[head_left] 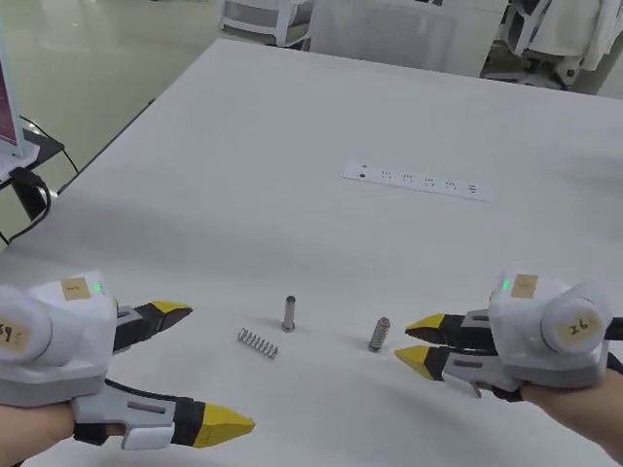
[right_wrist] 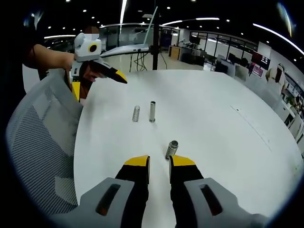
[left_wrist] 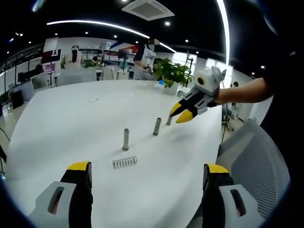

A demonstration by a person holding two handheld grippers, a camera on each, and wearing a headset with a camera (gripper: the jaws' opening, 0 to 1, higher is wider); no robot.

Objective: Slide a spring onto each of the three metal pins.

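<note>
The loose spring (left_wrist: 125,162) lies flat on the bench (head_left: 292,195), crosswise just ahead of my left gripper (left_wrist: 147,167), whose jaws are wide open and empty. My right gripper (right_wrist: 159,160) is farther away, with its jaws only a little open and also empty.

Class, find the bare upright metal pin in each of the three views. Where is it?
Head view: the bare pin, lower centre.
Left gripper view: the pin, left of centre.
Right gripper view: the pin, just above centre.
Shared landmark: the loose spring lying beside it.
</note>
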